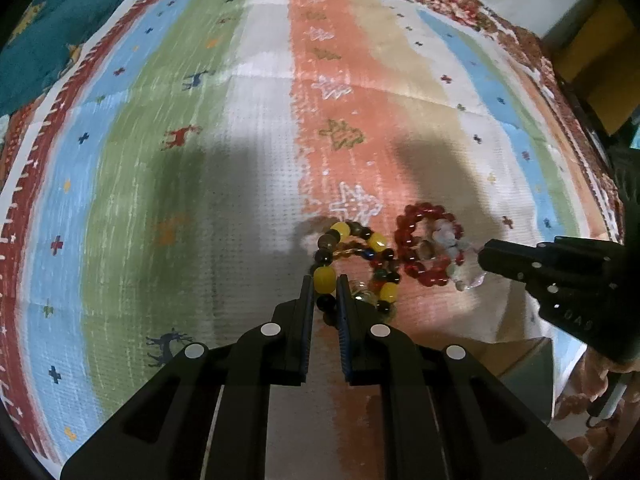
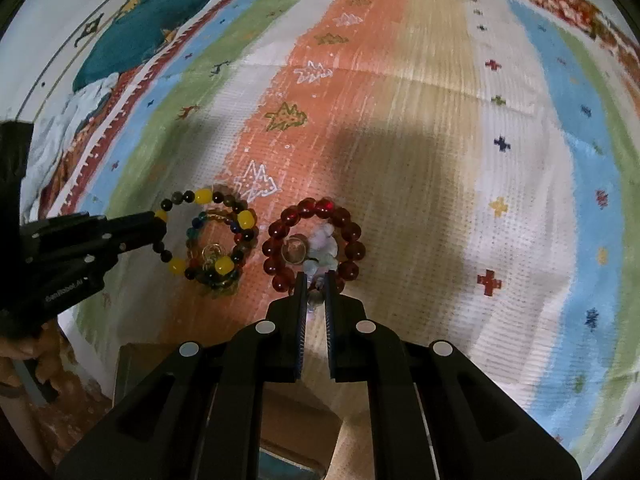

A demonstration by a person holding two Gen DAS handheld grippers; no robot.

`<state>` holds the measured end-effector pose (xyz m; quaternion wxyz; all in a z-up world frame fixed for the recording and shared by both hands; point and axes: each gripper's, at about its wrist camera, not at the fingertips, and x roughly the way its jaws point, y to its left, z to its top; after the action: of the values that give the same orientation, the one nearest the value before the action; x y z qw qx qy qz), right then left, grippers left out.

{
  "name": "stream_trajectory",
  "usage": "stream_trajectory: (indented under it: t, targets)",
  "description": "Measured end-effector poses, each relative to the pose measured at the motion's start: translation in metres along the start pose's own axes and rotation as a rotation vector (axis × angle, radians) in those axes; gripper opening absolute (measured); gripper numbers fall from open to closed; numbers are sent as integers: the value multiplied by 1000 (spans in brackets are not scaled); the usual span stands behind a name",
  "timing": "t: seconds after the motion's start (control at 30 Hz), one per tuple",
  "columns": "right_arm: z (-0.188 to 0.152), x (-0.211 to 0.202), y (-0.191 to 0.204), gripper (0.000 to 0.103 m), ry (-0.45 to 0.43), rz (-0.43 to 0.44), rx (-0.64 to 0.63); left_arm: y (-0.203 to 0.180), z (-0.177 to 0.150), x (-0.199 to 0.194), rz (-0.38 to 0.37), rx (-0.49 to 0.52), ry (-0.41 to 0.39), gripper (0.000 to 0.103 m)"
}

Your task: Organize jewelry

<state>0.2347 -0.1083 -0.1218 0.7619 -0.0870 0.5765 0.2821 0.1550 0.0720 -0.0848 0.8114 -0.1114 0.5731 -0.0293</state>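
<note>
Two bead bracelet piles lie sorted side by side on the striped cloth (image 1: 256,128); both are gripped, neither stored yet

Left wrist view: left gripper (image 1: 325,286) pinches a yellow bead of the yellow-and-dark bead bracelet (image 1: 352,264), left of the red bead bracelet (image 1: 428,246). Right wrist view: right gripper (image 2: 316,286), fingers narrowly apart, nips the pale bead strand (image 2: 320,256) inside the red ring's near edge
</note>
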Motion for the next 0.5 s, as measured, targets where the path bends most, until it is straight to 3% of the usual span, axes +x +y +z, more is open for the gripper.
stream_trajectory:
  t: [0.5]
  targets:
    - [-10,-25,14,9,-55,-10,-45,-27,2,-29,-51,53,-78,11]
